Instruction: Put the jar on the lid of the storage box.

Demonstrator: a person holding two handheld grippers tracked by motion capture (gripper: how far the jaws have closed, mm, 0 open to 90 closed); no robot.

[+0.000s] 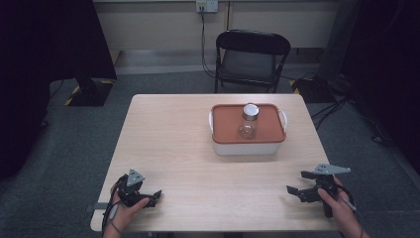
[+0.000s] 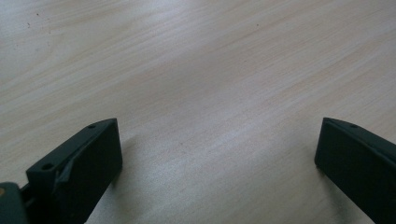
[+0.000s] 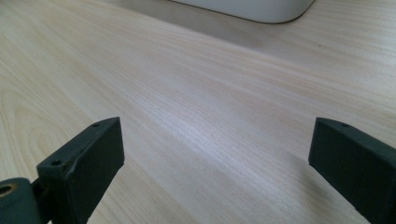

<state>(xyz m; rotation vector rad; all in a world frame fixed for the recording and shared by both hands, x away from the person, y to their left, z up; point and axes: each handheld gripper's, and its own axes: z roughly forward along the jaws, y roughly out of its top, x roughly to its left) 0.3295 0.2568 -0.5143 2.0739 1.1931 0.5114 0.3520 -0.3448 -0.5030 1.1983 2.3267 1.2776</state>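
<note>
Grippers wait at the near edge of the table (image 1: pixel 168 134), so you start clear of the work. Your left gripper (image 1: pixel 154 196) is wide open, empty, low over bare wood. The jar (image 1: pixel 248 121) stands on the box lid (image 1: pixel 225 126), far and centre-right. Your right gripper (image 1: pixel 297 182) gapes wide too, holding nothing.

Small clear glass jar (image 1: pixel 248 122) with silver screw cap, closed, standing upright on the orange-brown lid of a white handled container (image 1: pixel 247 147), roughly at the lid's centre; container sitting on the table's far right part.
</note>
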